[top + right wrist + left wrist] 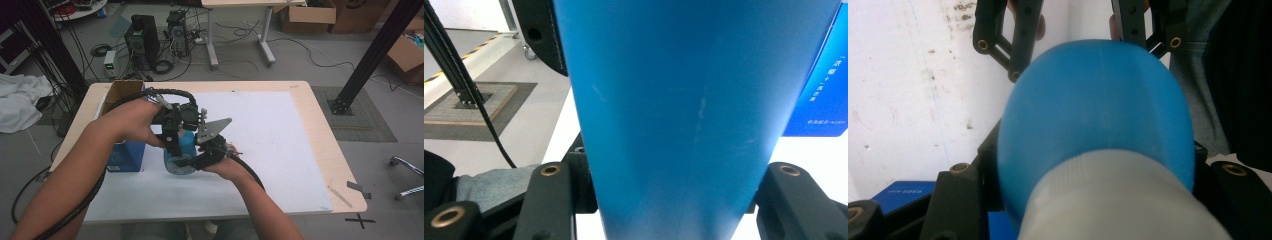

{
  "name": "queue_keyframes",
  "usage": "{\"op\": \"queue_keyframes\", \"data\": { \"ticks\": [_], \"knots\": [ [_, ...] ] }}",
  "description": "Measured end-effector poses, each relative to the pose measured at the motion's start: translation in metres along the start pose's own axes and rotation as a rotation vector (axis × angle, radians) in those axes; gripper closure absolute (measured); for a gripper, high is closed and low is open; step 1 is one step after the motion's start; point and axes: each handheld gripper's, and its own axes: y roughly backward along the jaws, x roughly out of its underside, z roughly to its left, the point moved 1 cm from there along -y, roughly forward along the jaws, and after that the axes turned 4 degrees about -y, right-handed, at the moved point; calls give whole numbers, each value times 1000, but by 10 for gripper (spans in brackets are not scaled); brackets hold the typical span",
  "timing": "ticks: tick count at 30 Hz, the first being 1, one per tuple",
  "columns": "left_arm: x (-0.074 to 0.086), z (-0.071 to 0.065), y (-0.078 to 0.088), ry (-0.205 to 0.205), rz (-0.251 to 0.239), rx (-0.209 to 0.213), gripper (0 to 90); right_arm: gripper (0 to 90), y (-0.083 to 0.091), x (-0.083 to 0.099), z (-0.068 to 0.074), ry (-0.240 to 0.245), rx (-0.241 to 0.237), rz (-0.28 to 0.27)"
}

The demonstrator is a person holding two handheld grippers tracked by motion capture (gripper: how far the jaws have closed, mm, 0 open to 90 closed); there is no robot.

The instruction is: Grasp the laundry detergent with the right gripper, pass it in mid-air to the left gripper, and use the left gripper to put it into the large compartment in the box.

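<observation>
You hold a blue bottle (181, 152) over the white mat (260, 150), near the left half of the table (320, 130), with both tools on it at once. Your left gripper (176, 131) comes down from above and pinches the bottle at its upper end — in the left gripper view the pale grey cap (1118, 200) and the rounded blue shoulder (1098, 105) sit right between its black jaws, which press in on both sides. No gap shows between jaw and bottle there.

Your right gripper (192, 161) grips the bottle lower down, on the body. In the right gripper view the blue wall of the bottle (684, 110) runs up between the two jaws, and they are clamped against it on either side. The grey three-cornered plate (214, 129) on that gripper stands just right of the bottle in the high view.

Just to the left of the bottle stands a dark blue box (126, 155) on the mat — its printed side shows at the right edge of the right gripper view (824, 85). Behind it, at the table's far left corner, sits an open cardboard box (122, 90). Your two forearms come in from the near edge and meet at the bottle.
</observation>
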Motion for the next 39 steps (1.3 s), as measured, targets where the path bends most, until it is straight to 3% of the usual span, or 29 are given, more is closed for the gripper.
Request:
{"op": "queue_keyframes", "data": {
  "ticks": [11,14,16,19,29,33,39],
  "knots": [
    [-4,-1,3,-10,-2,-2,394,422,3,0,1,-5,13,-2],
    [-4,-2,4,-9,-2,2,394,373,6,0,2,-4,16,-1],
    [-5,-2,6,-3,-1,7,394,301,9,1,3,-20,-2,2],
    [-4,-1,7,1,0,8,394,266,13,3,6,-24,-17,-7],
    [-7,2,15,15,-7,24,393,218,44,1,5,-33,31,-9],
    [-6,2,21,29,-8,35,393,184,60,-3,2,-43,52,3],
    [3,9,30,105,-4,61,392,143,78,-19,-1,-29,59,71]
  ]
}}
